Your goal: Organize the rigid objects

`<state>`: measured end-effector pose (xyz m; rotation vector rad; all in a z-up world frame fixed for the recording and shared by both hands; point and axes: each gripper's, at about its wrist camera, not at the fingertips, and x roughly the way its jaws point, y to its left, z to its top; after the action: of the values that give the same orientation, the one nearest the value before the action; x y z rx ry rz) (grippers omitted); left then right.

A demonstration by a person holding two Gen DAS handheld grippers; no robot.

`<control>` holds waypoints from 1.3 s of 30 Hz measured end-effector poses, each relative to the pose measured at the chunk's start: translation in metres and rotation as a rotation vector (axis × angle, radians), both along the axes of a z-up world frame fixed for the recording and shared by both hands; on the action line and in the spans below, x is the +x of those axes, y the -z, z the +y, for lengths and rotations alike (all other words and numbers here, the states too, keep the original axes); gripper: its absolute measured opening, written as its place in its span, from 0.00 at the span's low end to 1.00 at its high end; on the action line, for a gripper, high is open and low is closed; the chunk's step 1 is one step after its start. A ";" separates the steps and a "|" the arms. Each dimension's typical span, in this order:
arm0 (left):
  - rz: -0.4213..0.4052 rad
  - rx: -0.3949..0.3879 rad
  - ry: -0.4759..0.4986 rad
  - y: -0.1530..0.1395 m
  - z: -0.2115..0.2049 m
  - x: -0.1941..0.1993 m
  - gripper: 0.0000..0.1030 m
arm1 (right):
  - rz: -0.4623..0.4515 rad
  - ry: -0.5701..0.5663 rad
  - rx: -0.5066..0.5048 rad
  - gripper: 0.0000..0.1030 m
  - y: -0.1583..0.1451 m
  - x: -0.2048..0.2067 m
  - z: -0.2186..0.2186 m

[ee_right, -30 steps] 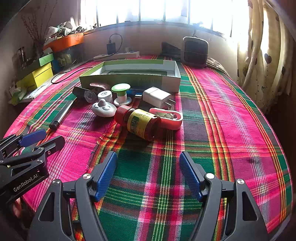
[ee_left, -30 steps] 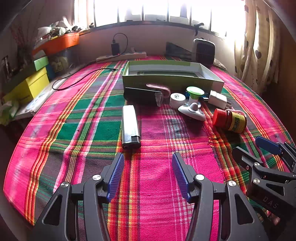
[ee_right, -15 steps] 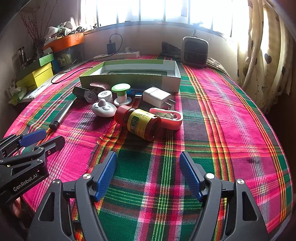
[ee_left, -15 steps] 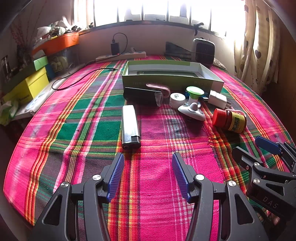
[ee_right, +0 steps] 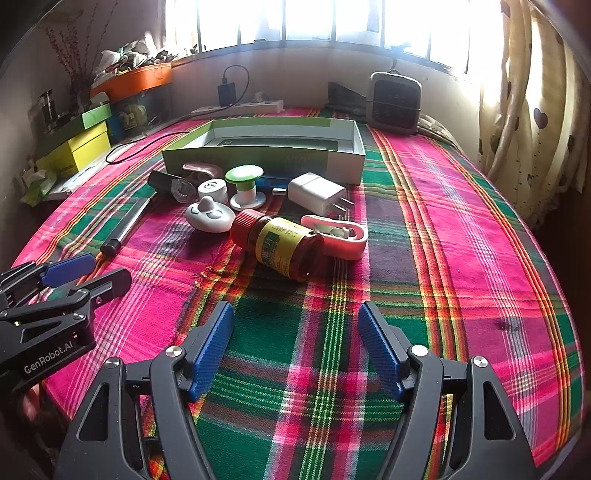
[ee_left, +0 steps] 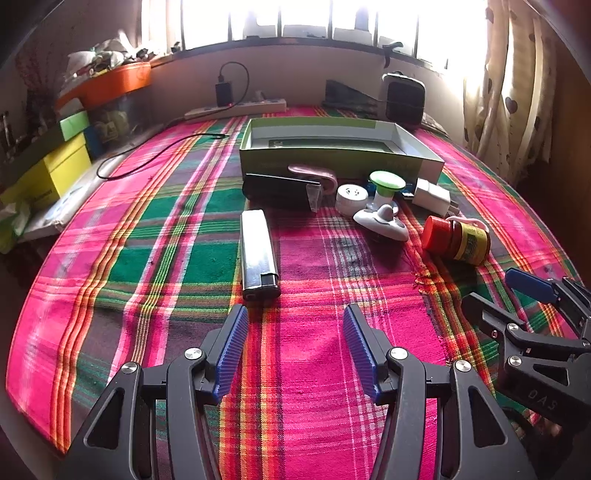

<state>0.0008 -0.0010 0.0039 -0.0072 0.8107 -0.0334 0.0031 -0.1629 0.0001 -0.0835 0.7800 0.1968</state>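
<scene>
Both grippers hover wide open and empty over the plaid cloth.

The silver lighter (ee_left: 257,254) lies just ahead of the left gripper (ee_left: 295,354), off its left finger tip. The red-capped bottle (ee_right: 279,245) lies on its side ahead of the right gripper (ee_right: 295,354), before the open green box (ee_right: 266,147); bare cloth (ee_right: 461,229) stretches rightward.

A lived-in home room is showing here: a plaid cloth (ee_right: 461,229) is covering the surface, with a barred window (ee_right: 295,22) glowing behind it. Heart-print curtains (ee_right: 535,122) are hanging right of that window, a power strip (ee_right: 240,108) is lying beneath it, and stacked boxes (ee_right: 77,144) are sitting at its left.
</scene>
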 end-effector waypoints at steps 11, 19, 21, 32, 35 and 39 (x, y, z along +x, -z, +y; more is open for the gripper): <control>0.035 -0.062 0.022 -0.003 0.011 0.020 0.51 | 0.010 -0.082 0.040 0.68 -0.010 0.017 -0.011; 0.036 -0.051 -0.018 -0.003 0.024 0.030 0.51 | 0.005 -0.185 0.041 0.68 -0.016 0.035 -0.001; 0.041 -0.047 -0.026 -0.003 0.029 0.033 0.51 | 0.015 -0.228 0.048 0.68 -0.017 0.039 0.001; 0.052 -0.018 -0.023 -0.002 0.038 0.057 0.51 | 0.037 -0.329 0.070 0.68 -0.018 0.039 0.014; 0.058 -0.008 -0.018 -0.002 0.038 0.065 0.51 | 0.039 -0.318 0.065 0.68 -0.017 0.046 0.015; 0.060 0.006 -0.007 -0.002 0.038 0.071 0.51 | 0.050 -0.334 0.054 0.68 -0.015 0.053 0.020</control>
<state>0.0716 0.0369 0.0056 -0.0054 0.8712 -0.0237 0.0563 -0.1433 0.0150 -0.1587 0.8071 0.5382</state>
